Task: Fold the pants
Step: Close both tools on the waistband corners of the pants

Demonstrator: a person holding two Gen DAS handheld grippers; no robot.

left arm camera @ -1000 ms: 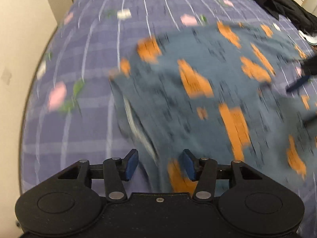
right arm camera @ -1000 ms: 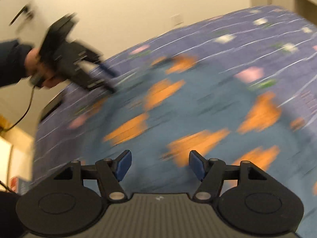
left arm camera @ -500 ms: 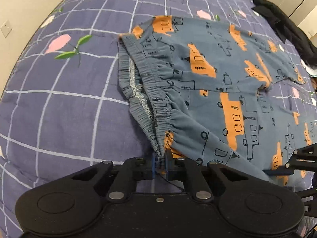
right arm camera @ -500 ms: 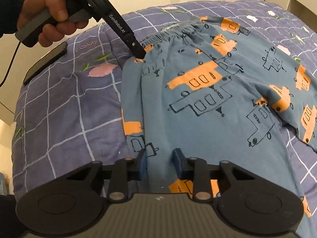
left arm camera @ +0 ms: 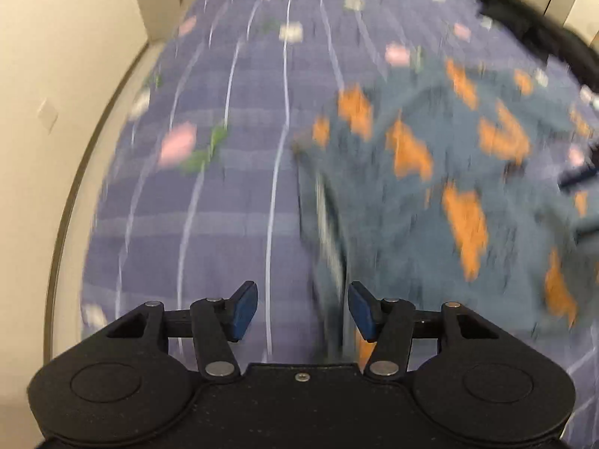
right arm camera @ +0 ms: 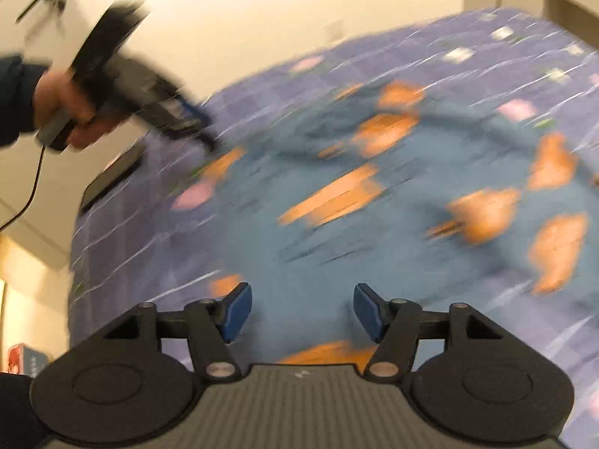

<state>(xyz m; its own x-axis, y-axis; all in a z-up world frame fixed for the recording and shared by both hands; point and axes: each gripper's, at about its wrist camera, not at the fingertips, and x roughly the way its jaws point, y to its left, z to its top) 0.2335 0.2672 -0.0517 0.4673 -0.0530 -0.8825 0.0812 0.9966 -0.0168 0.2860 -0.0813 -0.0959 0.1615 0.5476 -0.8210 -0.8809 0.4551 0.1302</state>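
The blue pants (left arm camera: 430,202) with orange house prints lie spread on the purple checked bedspread (left arm camera: 224,187). Both views are motion-blurred. My left gripper (left arm camera: 302,310) is open and empty, lifted above the bed beside the waistband edge. My right gripper (right arm camera: 302,312) is open and empty, above the pants (right arm camera: 374,224). The left gripper also shows in the right wrist view (right arm camera: 123,86), held in a hand at the upper left, above the pants' far corner.
A cream wall (left arm camera: 56,93) borders the bed on the left. Dark clothing (left arm camera: 531,33) lies at the far right of the bed. A dark flat object (right arm camera: 112,179) lies on the bed's left edge in the right wrist view.
Half a second ago both grippers were shut on the pants' edge. Now both have opened, let go of the fabric and lifted away from the bed.
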